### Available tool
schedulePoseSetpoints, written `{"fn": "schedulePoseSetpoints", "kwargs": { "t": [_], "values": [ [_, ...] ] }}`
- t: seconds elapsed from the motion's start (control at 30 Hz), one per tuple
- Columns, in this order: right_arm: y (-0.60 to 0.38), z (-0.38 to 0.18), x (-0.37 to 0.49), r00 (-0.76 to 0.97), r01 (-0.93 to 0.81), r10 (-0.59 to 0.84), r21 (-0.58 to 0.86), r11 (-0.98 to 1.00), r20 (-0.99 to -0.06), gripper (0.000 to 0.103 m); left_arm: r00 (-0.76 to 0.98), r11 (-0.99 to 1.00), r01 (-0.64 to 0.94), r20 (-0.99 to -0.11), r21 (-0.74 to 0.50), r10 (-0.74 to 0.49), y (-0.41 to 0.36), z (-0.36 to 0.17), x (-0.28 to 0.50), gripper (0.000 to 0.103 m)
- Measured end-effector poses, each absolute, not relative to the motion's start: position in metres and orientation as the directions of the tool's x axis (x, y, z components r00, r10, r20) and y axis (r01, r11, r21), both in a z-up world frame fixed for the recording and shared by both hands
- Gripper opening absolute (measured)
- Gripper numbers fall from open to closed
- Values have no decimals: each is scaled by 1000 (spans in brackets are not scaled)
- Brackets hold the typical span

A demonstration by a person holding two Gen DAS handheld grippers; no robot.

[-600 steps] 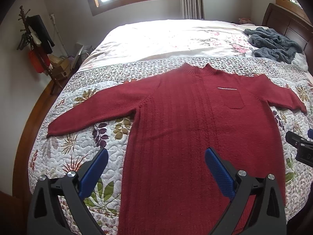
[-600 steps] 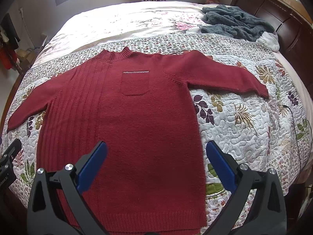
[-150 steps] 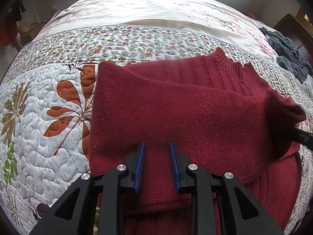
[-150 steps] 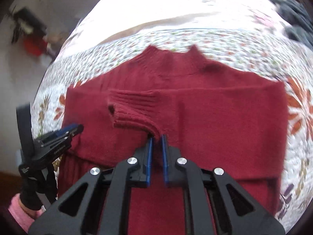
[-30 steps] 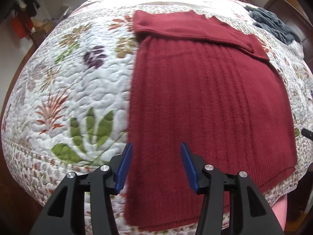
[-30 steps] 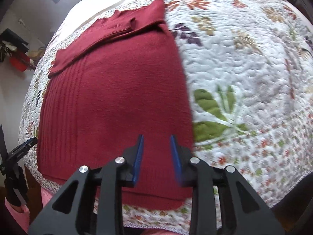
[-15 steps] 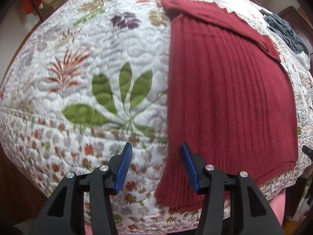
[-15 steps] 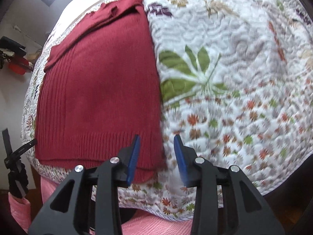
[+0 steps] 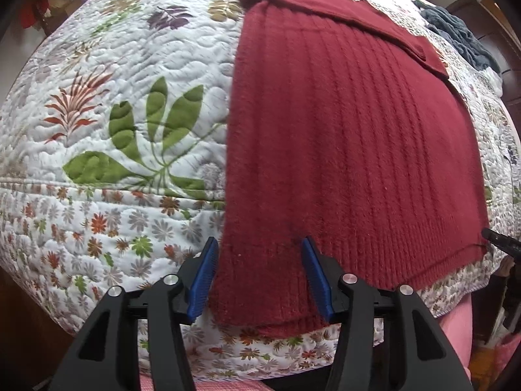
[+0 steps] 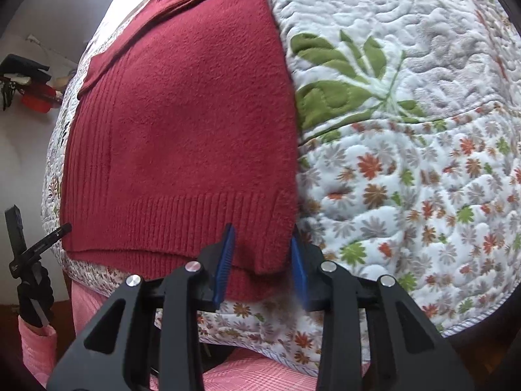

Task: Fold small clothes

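Where the red sweater (image 9: 342, 137) lay flat on the floral quilt (image 9: 130, 123) of the bed, its sleeves were folded across the chest at the far end and its ribbed hem hung just over the near edge of the mattress. The left claw (image 9: 259, 277) stood spread, its blue pads to either side of the hem's left corner, with the cloth between them but not pinched. The right claw (image 10: 262, 262) was likewise spread around the hem's right corner, one pad over the ribbing and the other just off the sweater's side edge. In the right wrist view, the left claw appeared at the far left, held by a gloved hand (image 10: 34, 296) with a pink sleeve (image 10: 37, 348). A grey blanket (image 9: 456, 36) lay bunched near the headboard.
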State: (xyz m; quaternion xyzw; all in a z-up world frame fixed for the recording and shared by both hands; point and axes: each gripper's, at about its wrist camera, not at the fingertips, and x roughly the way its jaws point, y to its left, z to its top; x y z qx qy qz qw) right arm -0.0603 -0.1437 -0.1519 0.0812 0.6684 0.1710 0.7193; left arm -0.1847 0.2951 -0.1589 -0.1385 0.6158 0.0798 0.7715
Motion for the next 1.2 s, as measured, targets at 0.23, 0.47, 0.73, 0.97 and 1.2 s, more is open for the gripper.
{"fn": "schedulePoseSetpoints", "kwargs": {
  "t": [0.23,0.47,0.73,0.97,1.2],
  "values": [
    [-138,-157,-60,38,-127,365,358,925,-930,9,224,950,-288,-973,-121,-56,305,-162,-177,41],
    [-148,-143,-58,52,-122,437,429,895,-898,6,228,947,-288,-971,-142,-77,312,-155,-180,12],
    [-162,-114,-46,99,-112,546,536,837,-832,5,298,926,-294,-943,-239,-148,328,-130,-177,8],
    [-167,-92,-17,133,-119,568,556,822,-812,5,360,911,-309,-920,-275,-155,349,-108,-151,8],
    [-154,-85,24,137,-133,552,537,833,-822,5,377,902,-331,-915,-278,-144,361,-105,-112,8]
  ]
}}
